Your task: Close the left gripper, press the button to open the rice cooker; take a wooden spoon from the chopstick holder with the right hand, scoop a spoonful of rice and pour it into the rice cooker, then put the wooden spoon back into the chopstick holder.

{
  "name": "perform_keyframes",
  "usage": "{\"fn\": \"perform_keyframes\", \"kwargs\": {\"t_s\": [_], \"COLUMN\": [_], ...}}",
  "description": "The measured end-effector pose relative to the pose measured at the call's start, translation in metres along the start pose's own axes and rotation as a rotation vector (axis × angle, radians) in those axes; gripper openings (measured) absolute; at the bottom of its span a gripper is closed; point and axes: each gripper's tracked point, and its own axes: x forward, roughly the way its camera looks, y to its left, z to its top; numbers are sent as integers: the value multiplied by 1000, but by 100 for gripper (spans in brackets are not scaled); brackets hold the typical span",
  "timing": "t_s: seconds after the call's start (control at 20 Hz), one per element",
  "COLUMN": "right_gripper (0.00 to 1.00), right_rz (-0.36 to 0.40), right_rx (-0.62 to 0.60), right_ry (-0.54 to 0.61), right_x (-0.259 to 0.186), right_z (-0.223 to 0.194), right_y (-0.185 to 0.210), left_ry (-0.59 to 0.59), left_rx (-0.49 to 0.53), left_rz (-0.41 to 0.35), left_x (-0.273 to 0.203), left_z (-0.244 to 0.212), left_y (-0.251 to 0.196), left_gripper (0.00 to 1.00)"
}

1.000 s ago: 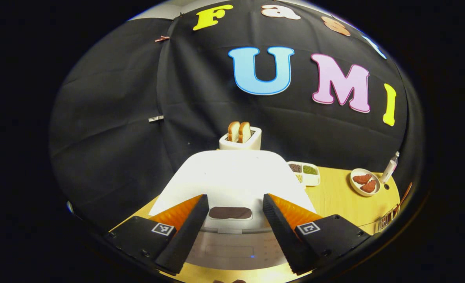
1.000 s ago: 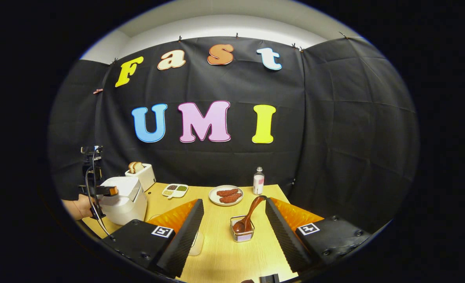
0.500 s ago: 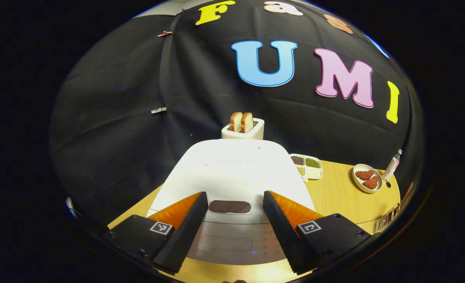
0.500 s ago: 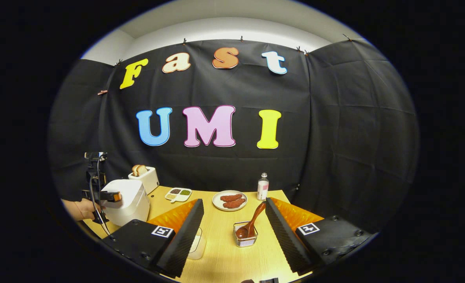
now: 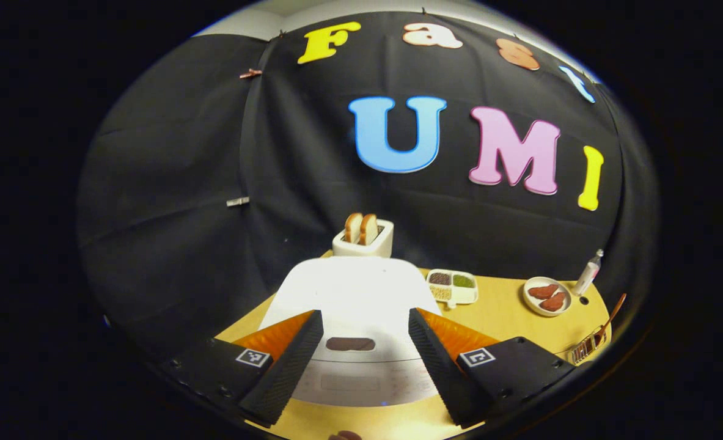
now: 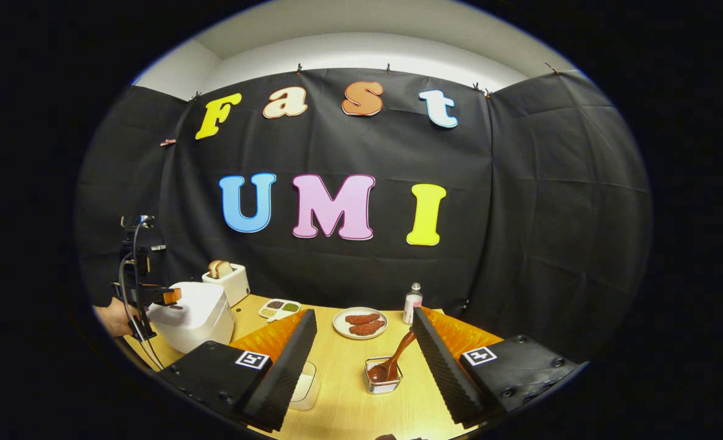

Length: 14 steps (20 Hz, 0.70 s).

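The white rice cooker (image 5: 361, 290) stands with its lid down, its dark button (image 5: 350, 344) between and beyond the fingers of my left gripper (image 5: 365, 316), which is open and holds nothing. In the right gripper view the cooker (image 6: 193, 311) is at far left, with the left gripper (image 6: 173, 297) hovering over its front, held by a hand (image 6: 112, 319). My right gripper (image 6: 364, 313) is open above the table. The wooden spoon (image 6: 393, 360) leans in the wire chopstick holder (image 6: 382, 379) just ahead of it. A clear rice container (image 6: 304, 385) sits partly behind one finger.
A toaster (image 6: 230, 278) with bread stands behind the cooker. Along the back of the wooden table (image 6: 349, 406) are a divided dish (image 6: 278, 307), a plate of meat (image 6: 361, 322) and a small bottle (image 6: 411, 301). Black cloth walls close the booth.
The left gripper has drawn back and up from the cooker, which now looks smaller; its jaws stay open. The right gripper view has tilted upward, so the holder sits lower in frame.
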Motion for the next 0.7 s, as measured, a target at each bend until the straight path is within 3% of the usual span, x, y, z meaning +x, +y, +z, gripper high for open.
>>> {"fn": "perform_keyframes", "kwargs": {"t_s": [0.25,0.7], "right_gripper": [98,99], "right_rz": [-7,10], "right_rx": [16,3], "right_ry": [-50,-106], "right_x": [2,7], "right_z": [23,48], "right_y": [7,9], "left_ry": [-134,-284], "left_rx": [42,36], "left_rz": [-132,-261], "left_x": [-62,-158], "left_z": [47,99], "left_y": [-31,-63], "left_gripper": [96,96]}}
